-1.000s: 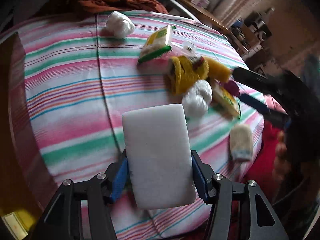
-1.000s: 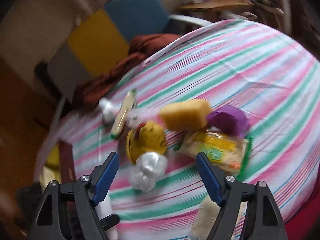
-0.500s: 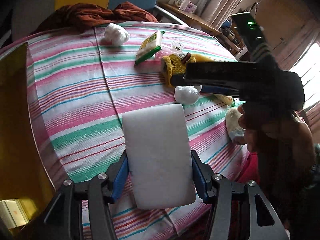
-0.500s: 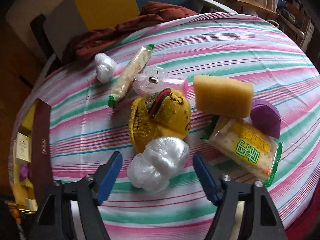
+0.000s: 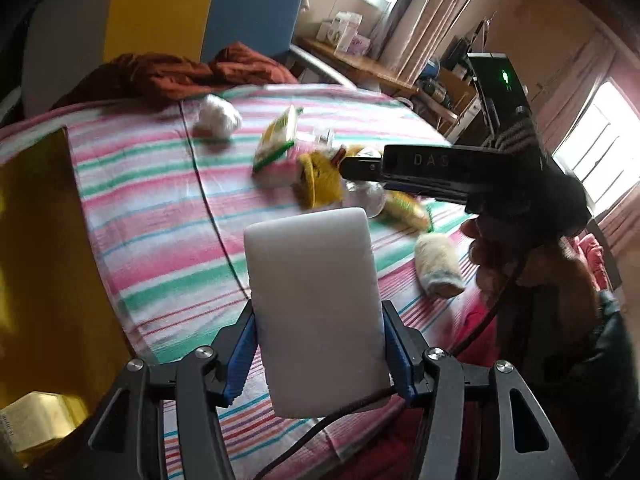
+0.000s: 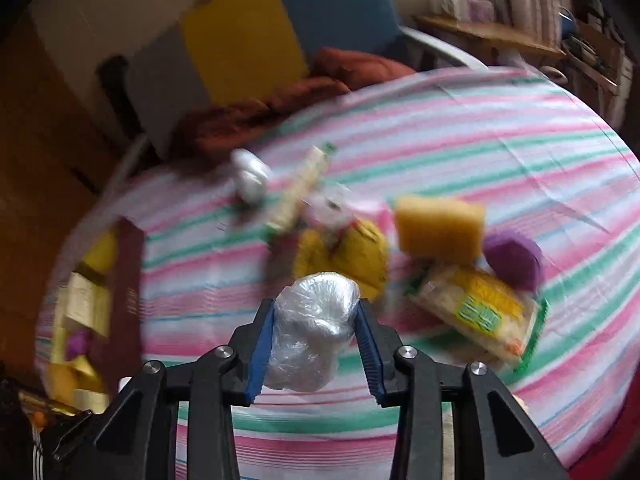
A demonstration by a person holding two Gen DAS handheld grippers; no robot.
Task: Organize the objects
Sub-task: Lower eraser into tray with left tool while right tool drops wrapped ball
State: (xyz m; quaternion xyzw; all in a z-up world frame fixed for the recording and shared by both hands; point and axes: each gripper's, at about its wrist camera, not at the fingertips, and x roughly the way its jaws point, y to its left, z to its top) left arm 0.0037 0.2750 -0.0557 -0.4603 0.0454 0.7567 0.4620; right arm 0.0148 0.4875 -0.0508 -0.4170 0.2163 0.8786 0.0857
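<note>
A white foam block (image 5: 316, 312) was gripped upright in the left gripper (image 5: 318, 348), clear of the striped tabletop (image 5: 152, 216). The right gripper (image 6: 314, 340) had just been closed onto a crumpled plastic ball (image 6: 312, 328), presumably for removal from the clutter.

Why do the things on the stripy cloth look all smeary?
Right wrist view: camera motion smears the yellow sponge and cracker pack; the plastic ball in the right claw stays sharp. Left wrist view: milder blur, bright window glare.
</note>
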